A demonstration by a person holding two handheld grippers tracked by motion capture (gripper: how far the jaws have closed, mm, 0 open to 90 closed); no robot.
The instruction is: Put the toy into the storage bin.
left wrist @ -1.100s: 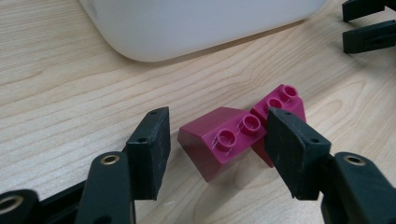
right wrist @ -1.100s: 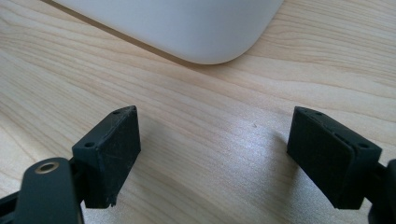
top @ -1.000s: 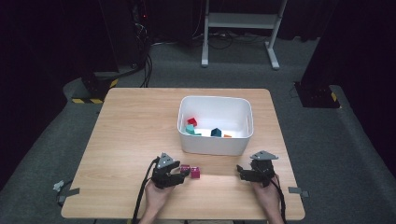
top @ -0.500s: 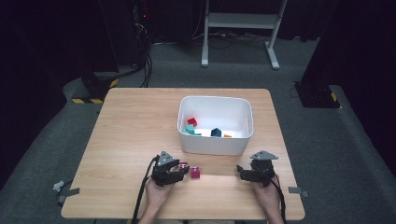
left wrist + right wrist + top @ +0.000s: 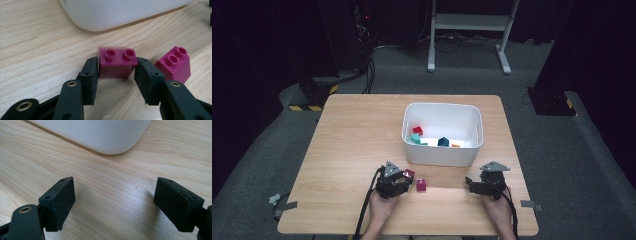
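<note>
Between the jaws of my left gripper [image 5: 117,72] is a magenta two-stud brick [image 5: 117,62]; both pads press its sides just above the table. In the high view that left gripper [image 5: 407,176] is near the front edge, left of centre, with the magenta brick [image 5: 409,173] at its tip. A second magenta brick [image 5: 173,65] with a sloped side stands on the wood just to the right, seen from above as the second brick [image 5: 420,185]. My right gripper [image 5: 115,200] is wide open over bare wood, and this right gripper [image 5: 472,184] sits at the front right.
A white bin [image 5: 442,106] stands past both grippers, holding red [image 5: 417,130], teal [image 5: 416,139], dark blue [image 5: 443,142] and orange [image 5: 455,145] pieces. Its wall [image 5: 120,12] is close ahead of the left gripper, and its corner [image 5: 95,132] lies ahead of the right one. Bare wood stretches left.
The left gripper has closed on the nearer magenta brick, which has shifted slightly toward the bin. The second brick and the right gripper have stayed put.
</note>
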